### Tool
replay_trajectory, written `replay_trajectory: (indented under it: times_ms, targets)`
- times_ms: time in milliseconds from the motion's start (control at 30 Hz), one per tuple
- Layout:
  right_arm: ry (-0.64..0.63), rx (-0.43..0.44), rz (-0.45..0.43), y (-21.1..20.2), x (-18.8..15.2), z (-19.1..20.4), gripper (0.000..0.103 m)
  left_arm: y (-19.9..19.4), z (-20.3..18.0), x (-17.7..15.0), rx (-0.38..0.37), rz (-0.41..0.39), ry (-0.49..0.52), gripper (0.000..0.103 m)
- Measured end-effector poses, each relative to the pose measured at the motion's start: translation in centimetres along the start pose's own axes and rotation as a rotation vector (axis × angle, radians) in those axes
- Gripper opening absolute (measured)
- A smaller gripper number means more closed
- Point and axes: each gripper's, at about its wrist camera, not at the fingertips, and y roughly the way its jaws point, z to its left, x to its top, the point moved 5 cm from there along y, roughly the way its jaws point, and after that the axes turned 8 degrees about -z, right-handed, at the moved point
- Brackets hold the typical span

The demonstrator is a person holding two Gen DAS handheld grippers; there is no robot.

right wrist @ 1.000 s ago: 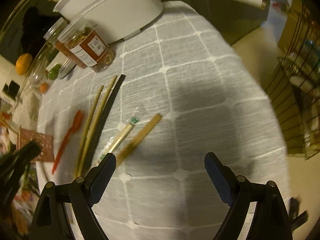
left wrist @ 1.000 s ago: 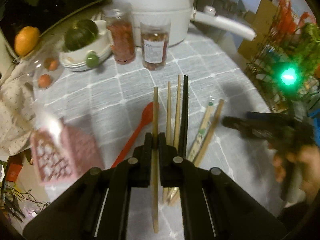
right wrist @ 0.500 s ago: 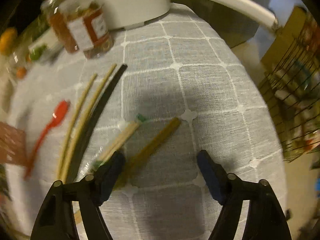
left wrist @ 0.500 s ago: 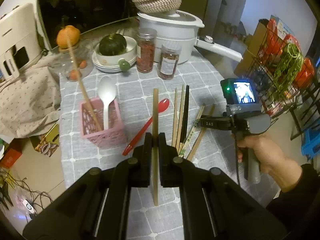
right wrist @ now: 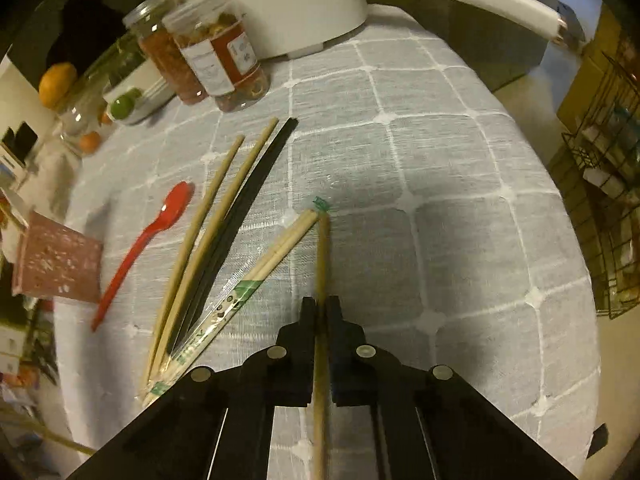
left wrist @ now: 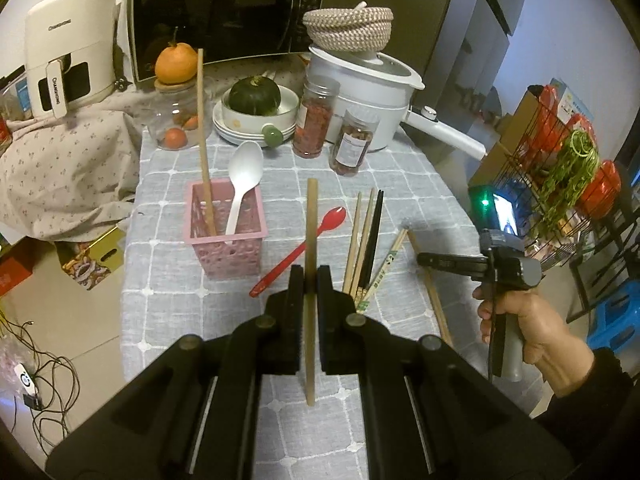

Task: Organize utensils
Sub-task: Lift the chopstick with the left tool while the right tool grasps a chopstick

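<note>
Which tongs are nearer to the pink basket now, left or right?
Left. The left tongs hold a chopstick just right of the pink basket; the right tongs are farther right, beyond the loose chopsticks.

Checked table (left wrist: 408, 168); spoon (left wrist: 298, 252), chopsticks (left wrist: 370, 236), basket (left wrist: 228, 240).

The left gripper (left wrist: 310, 280) clamps a wooden chopstick (left wrist: 310, 240) above the table's (left wrist: 420, 176) near edge, beside the pink basket (left wrist: 226, 236).

Matte black left tool (left wrist: 310, 280) with silver rivets; bare hand (left wrist: 520, 320), dark sleeve.
</note>
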Motion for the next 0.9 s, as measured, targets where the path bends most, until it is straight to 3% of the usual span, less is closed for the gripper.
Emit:
replay_trajectory:
  times_ms: [300,633,900]
  targets:
    - [-0.010,0.131,-0.153,-7.0,0.6,0.8,0.005,-2.1,-0.2,0.4,-0.022,-0.050,-0.002,0.007]
    - [-0.118,0.220,-0.378,-15.6,2.0,4.9,0.005,-5.1,0.1,2.3,-0.019,-0.160,-0.018,0.007]
    - [-0.168,0.322,-0.514,-21.3,3.4,8.2,0.005,-8.0,0.6,5.6,0.004,-0.287,-0.007,0.007]
